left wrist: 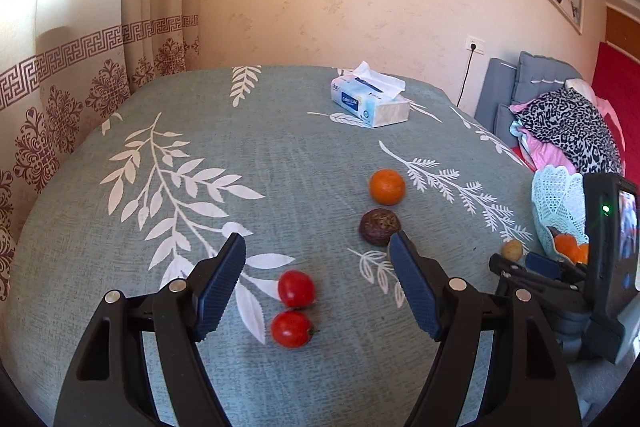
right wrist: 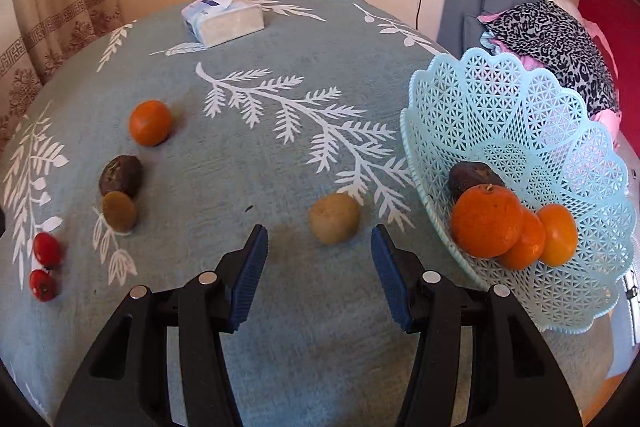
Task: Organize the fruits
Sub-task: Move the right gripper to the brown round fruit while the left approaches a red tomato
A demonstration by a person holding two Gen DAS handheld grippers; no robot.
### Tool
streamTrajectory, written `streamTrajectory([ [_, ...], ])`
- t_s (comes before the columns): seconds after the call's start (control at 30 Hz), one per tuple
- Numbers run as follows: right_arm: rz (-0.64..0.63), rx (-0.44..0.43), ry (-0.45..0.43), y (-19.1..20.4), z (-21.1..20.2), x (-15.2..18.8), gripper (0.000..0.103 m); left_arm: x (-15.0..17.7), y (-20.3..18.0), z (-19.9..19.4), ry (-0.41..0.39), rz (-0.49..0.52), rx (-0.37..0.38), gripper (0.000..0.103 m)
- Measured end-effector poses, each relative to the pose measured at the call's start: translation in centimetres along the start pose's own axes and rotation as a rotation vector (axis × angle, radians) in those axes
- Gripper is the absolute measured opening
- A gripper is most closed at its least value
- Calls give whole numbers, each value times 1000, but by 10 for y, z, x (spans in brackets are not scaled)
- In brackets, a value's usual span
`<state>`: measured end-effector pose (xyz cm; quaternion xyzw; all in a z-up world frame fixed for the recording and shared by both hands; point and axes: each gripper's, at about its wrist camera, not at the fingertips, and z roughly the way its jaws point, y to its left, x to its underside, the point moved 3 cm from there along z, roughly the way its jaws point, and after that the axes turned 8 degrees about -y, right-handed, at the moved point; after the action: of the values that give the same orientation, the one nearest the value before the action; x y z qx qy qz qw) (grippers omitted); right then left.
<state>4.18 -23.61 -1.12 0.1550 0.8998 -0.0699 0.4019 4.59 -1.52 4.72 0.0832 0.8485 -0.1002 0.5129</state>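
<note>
Fruits scattered on a leaf-print tablecloth [right wrist: 280,155]. Left gripper [left wrist: 318,285] spread wide above 2 tomatoes [left wrist: 296,289], [left wrist: 291,329], holding nothing. Right gripper [right wrist: 320,277] likewise spread and empty, with a tan round fruit [right wrist: 335,218] just beyond its fingertips. Mesh basket [right wrist: 560,131] at right contains 3 oranges [right wrist: 487,221] and 1 dark fruit [right wrist: 474,175]. On the cloth: 1 orange [right wrist: 150,123], 1 dark wrinkled fruit [right wrist: 121,174] touching a brownish fruit [right wrist: 119,211]. Tissue box [right wrist: 224,17] lies at the far edge.

Teal leaf-print tablecloth [right wrist: 280,155] bears tissue box [right wrist: 224,17], lattice basket [right wrist: 532,115], orange [right wrist: 150,123], two tomatoes [left wrist: 294,309], loose fruits.
</note>
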Motion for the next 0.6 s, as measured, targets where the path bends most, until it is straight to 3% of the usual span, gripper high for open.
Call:
streamTrajectory([
  [0.27, -12, 20, -5, 6, 16, -7, 54, 0, 3, 0, -2, -6, 5, 74],
  [0.37, 0, -14, -7, 4, 18, -7, 42, 1, 4, 2, 5, -10, 1, 74],
  [0.43, 10, -40, -9, 2, 17, -7, 28, 2, 4, 4, 9, -8, -3, 74],
  [0.6, 35, -129, -19, -4, 11, -6, 26, 5, 4, 7, 19, -7, -10, 74],
])
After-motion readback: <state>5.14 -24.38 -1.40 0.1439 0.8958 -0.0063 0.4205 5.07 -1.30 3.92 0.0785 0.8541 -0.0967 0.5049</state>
